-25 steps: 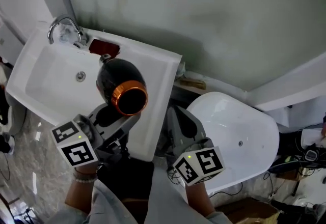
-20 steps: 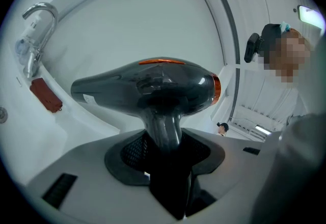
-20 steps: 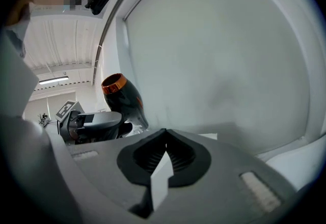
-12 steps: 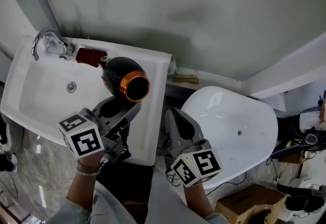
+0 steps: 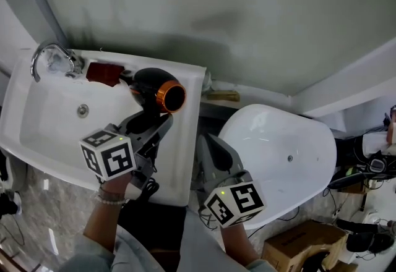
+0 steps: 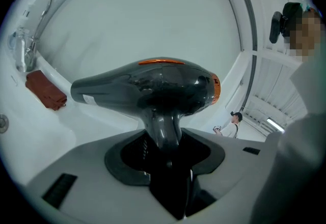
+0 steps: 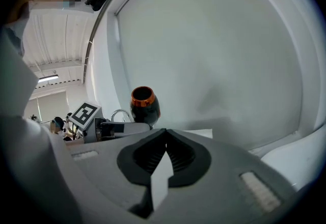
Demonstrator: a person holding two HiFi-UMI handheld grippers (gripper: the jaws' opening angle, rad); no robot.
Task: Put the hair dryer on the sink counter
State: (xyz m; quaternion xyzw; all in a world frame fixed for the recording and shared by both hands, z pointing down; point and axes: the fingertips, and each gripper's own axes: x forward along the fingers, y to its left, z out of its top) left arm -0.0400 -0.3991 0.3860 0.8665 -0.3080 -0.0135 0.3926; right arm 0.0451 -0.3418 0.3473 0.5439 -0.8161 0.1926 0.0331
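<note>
The black hair dryer [image 5: 153,88] with an orange ring at its mouth hangs over the back right part of the white sink counter [image 5: 185,141], mouth turned right. My left gripper [image 5: 148,123] is shut on its handle from below; in the left gripper view the handle runs down between the jaws [image 6: 165,151] under the dryer body [image 6: 153,88]. I cannot tell whether the dryer touches the counter. My right gripper [image 5: 213,146] is shut with nothing in it, over the gap between sink and toilet. From the right gripper view the dryer [image 7: 142,103] shows ahead, left of the closed jaws [image 7: 164,146].
A chrome faucet [image 5: 48,55] stands at the sink's back left, with a dark red block [image 5: 102,73] beside it, close to the dryer. The basin drain [image 5: 82,110] lies left. A white toilet lid [image 5: 284,159] is to the right. Cables and a cardboard box [image 5: 297,246] lie on the floor.
My left gripper has carried the hair dryer toward the back of the sink, near the red block, and its mouth has swung to the right. The right gripper has barely moved.
</note>
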